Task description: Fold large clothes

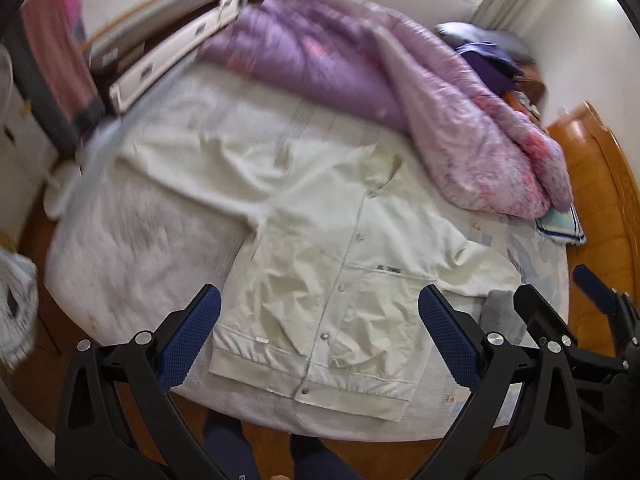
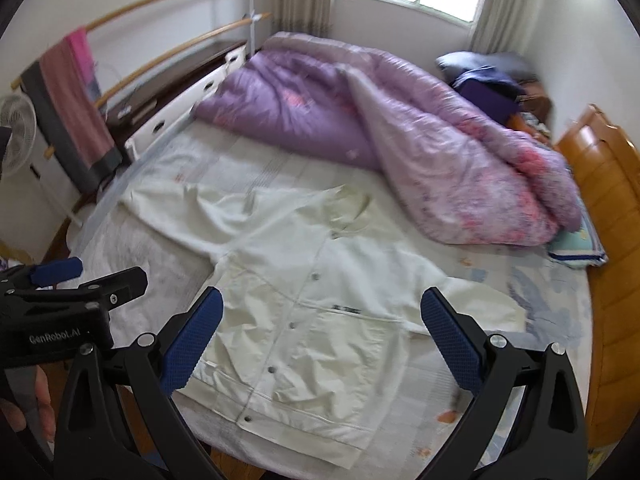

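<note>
The small dark label on the chest of the jacket point(image 1: 389, 269) is too small and blurred to read in either view. In the left wrist view the whole upper half is smeared, so the print on the purple quilt point(image 1: 360, 80) and the objects piled at the upper right stay unclear. A white cloth point(image 1: 16, 304) is cut off by the left edge. In the right wrist view the fan point(image 2: 16, 140) is cut by the left edge, and the pillow point(image 2: 576, 246) lies partly hidden under the quilt.
</note>
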Demonstrator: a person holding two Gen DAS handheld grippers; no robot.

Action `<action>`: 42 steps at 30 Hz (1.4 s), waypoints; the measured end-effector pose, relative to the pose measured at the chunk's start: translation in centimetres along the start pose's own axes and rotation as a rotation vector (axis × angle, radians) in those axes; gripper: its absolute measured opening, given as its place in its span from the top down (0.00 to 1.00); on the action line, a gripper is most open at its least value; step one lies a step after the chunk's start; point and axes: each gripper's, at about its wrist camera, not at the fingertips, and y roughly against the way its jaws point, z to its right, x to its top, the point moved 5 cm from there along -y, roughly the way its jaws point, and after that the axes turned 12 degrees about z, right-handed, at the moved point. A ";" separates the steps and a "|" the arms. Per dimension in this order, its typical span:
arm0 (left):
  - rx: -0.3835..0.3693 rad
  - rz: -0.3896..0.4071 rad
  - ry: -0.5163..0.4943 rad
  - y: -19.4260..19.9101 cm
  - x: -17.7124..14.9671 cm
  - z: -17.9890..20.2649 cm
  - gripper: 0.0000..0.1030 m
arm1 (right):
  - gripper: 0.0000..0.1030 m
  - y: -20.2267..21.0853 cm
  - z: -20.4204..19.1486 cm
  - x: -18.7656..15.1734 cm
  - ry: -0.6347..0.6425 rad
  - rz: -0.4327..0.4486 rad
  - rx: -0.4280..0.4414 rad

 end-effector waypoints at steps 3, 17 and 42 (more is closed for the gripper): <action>0.004 -0.052 0.013 -5.2 0.8 -5.2 0.04 | 0.07 -5.0 -3.2 -0.1 0.029 -0.026 0.007; 0.166 -0.096 0.270 -26.6 8.6 -38.3 0.04 | 0.07 -27.9 -13.4 -0.8 -0.054 -0.185 -0.029; 0.181 0.124 0.421 -32.3 14.7 -48.8 0.83 | 0.97 -48.9 -16.5 -10.6 -0.336 -0.520 0.235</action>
